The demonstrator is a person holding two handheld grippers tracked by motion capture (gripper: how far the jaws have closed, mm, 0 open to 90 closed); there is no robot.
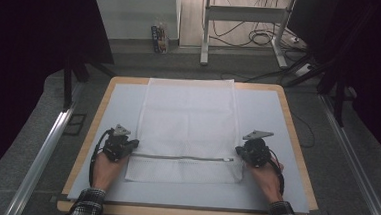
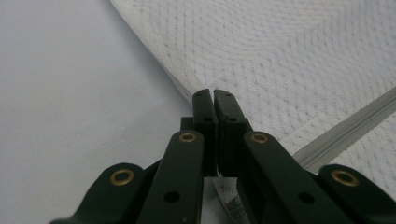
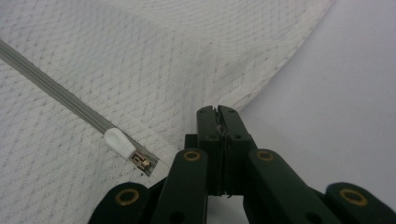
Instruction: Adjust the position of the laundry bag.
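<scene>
Two grippers pinch a white mesh bag [image 1: 187, 127] that lies flat on the pale mat [image 1: 263, 192] of a wood-edged table [image 1: 98, 112]. The left gripper [image 1: 135, 144] has its jaws pressed together on the bag's left edge, the right gripper [image 1: 238, 150] likewise on the right edge, both at the ends of the grey zip [image 1: 180, 157] that runs across the bag near its near end. In the right gripper view, the zip's white pull [image 3: 119, 142] sits just beside the jaws. Nothing lies on the bag, and whether anything is inside cannot be told. Beyond the table, a small carton [image 1: 159, 38] stands on the floor, its print unreadable, near desk legs [image 1: 206, 33] and loose cables [image 1: 263, 38].
</scene>
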